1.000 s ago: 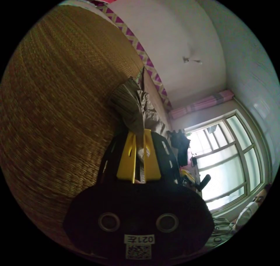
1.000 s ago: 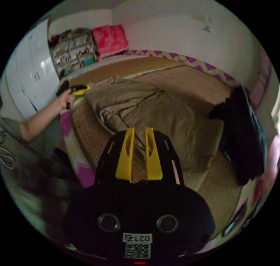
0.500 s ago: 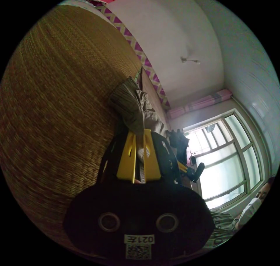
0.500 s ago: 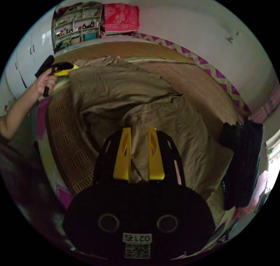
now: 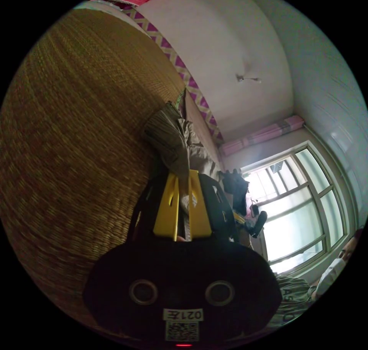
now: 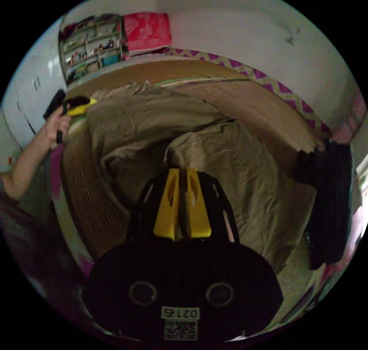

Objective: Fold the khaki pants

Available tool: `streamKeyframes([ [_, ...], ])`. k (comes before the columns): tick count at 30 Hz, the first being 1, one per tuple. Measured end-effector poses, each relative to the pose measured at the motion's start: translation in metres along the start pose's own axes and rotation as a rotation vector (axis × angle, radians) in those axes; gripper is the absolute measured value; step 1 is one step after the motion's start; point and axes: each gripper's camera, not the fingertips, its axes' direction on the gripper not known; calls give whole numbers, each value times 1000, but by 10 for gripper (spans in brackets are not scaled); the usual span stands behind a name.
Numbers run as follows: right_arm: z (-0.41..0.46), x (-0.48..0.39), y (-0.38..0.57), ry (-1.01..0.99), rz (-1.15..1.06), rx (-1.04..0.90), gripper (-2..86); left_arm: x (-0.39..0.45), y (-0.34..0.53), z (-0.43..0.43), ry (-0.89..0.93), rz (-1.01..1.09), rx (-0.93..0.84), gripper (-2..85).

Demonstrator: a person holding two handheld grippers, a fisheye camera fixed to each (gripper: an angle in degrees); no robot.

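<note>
Your right claw [image 6: 183, 172] is pinched tight on a fold of the khaki pants [image 6: 237, 165], spread ahead over the woven mat [image 6: 92, 196]; your left claw [image 5: 183, 175] clamps their edge.

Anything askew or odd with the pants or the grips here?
Nothing damaged. The khaki pants lie rumpled on the woven mat, bunched into ridges rather than flat. The right gripper and the left gripper are each shut on a pinch of the fabric. A dark garment sits beside the pants.
</note>
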Motion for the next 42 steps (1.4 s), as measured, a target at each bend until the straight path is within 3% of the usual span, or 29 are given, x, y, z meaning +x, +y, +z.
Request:
streamKeyframes([
  [5,-13,57,17,-138,96,23,-7,13,-8,-11,-2,2,4,2],
  [9,-100,146,60,-287,317,289,-9,32,-18,-20,-4,12,3,-7],
  [13,-206,240,133,-240,512,515,-9,66,-39,-32,35,63,19,-8],
  [17,-296,333,245,-102,755,651,-9,94,-69,-56,-57,145,51,-8],
  [20,-294,372,319,-88,913,564,-9,79,-80,-81,-122,95,93,-8],
  [25,-218,379,402,-268,1051,390,-6,25,-60,-102,-194,-74,84,-8],
  [29,-211,371,440,-331,1102,457,1,15,-36,-106,-105,-144,107,-8],
  [32,-235,371,457,-284,1147,497,7,31,-24,-102,-191,-85,87,-6],
  [37,-283,354,423,-12,988,520,24,51,-1,-104,-205,-46,118,-1],
  [42,-263,337,284,71,437,323,75,122,41,-116,-476,189,519,-7],
])
